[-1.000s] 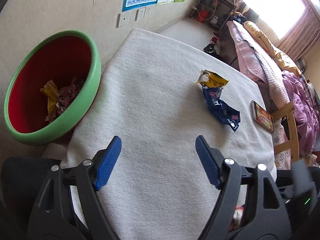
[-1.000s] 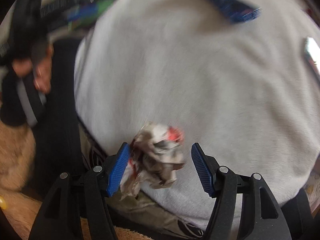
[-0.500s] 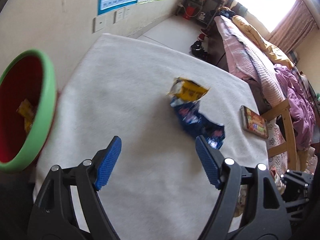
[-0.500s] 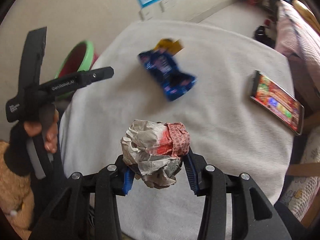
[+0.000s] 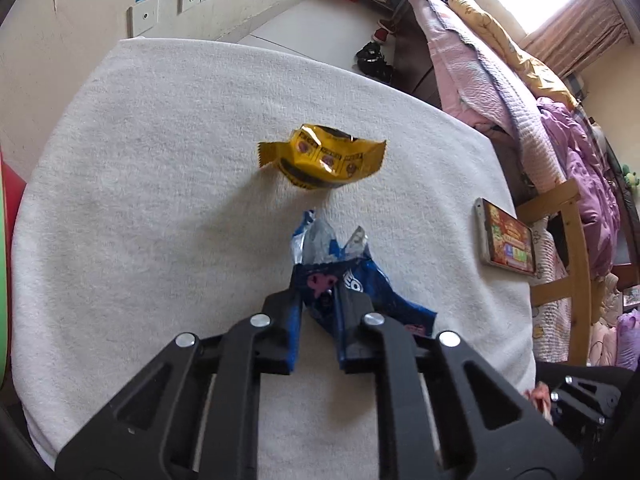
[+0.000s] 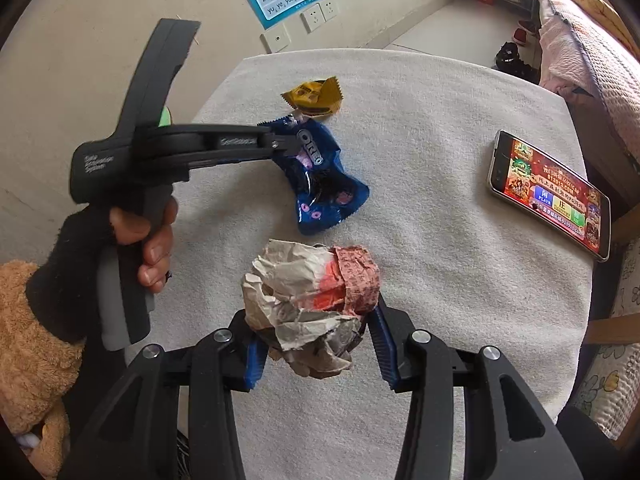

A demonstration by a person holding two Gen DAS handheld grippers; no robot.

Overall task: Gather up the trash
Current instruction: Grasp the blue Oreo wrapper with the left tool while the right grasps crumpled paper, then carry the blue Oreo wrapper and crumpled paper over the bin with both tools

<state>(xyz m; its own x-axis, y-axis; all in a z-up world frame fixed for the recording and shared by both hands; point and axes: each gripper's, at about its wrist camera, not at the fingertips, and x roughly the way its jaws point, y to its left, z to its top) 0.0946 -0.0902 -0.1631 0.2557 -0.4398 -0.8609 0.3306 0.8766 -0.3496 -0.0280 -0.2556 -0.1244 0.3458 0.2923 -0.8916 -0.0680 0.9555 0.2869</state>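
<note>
Left hand-held gripper (image 5: 319,307) moved in, clamped on blue wrapper (image 5: 338,280) | right hand-held gripper (image 6: 316,342) clamps paper wad (image 6: 310,300)

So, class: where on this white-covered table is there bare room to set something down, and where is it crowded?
Bare cloth runs left of the yellow wrapper and blue wrapper, and between them and the phone. The middle is crowded: both wrappers, plus the left gripper.

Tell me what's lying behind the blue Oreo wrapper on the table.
A yellow wrapper lies just beyond the blue Oreo wrapper, on the white cloth. The left claw hides the blue wrapper's near end.
</note>
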